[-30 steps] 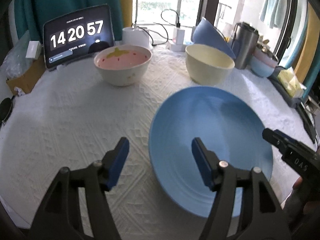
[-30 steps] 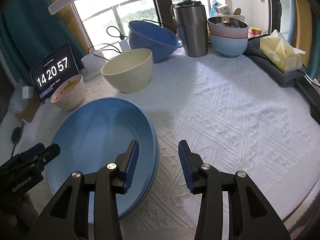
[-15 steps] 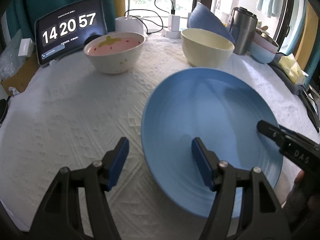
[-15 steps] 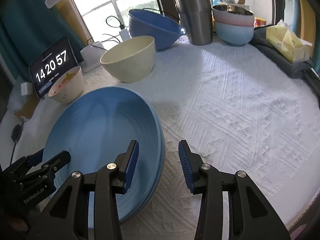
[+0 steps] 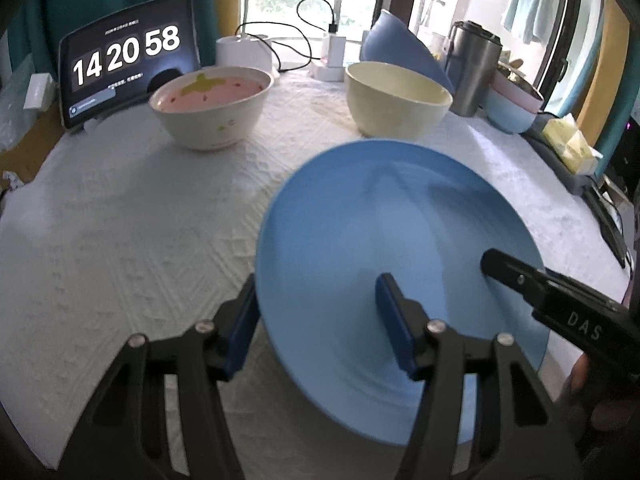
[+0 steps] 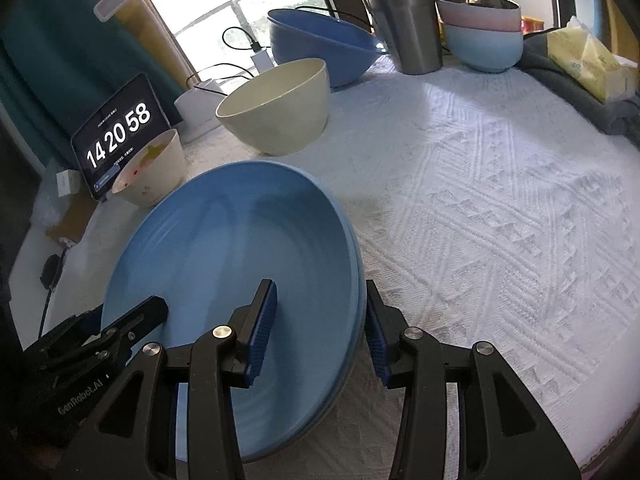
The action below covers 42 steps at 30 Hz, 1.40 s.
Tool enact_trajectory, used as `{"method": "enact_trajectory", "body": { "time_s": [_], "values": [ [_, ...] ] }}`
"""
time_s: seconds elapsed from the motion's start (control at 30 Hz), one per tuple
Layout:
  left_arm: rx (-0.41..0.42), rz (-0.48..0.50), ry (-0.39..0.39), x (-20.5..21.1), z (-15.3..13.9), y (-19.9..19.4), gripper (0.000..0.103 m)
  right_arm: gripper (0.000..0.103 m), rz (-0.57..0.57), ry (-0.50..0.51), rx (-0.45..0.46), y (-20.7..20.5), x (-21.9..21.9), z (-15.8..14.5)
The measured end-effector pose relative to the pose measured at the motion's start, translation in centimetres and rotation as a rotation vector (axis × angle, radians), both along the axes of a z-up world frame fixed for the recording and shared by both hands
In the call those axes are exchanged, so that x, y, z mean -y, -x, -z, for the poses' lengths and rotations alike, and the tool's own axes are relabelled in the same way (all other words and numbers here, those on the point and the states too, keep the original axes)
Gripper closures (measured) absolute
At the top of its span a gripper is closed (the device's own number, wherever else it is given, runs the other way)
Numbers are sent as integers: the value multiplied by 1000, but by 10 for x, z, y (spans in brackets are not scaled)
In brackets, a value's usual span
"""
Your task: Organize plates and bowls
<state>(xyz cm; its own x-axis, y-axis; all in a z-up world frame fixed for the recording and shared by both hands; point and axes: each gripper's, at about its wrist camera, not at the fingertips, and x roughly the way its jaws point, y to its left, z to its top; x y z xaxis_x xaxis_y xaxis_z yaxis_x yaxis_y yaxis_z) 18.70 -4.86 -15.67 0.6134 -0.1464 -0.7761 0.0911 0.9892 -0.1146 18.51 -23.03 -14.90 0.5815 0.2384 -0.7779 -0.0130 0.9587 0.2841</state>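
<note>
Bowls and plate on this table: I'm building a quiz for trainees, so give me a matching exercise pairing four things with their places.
Things:
1. blue plate
2. cream bowl
3. strawberry bowl
4. steel tumbler

Places:
A. in front of the tablet clock
B. straddled by both grippers' fingers
C. beside the stacked pastel bowls
D. in front of the tilted dark-blue bowl

Pairs: 1-B, 2-D, 3-A, 4-C

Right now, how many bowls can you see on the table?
5 bowls: a strawberry bowl by the clock, a cream bowl behind the blue plates, a big blue bowl tilted behind it, and a pink bowl stacked in a light blue bowl beside the steel cup.
</note>
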Motion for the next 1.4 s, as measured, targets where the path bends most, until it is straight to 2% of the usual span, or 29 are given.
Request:
{"method": "enact_trajectory", "body": {
  "time_s": [0.43, 1.4],
  "values": [
    [-7, 14, 21, -11, -2, 5, 49, 58, 22, 40, -2, 3, -10, -1],
    [-2, -153, 71, -107, -3, 18, 49, 58, -132, 87, -1, -13, -104, -4]
  ]
}}
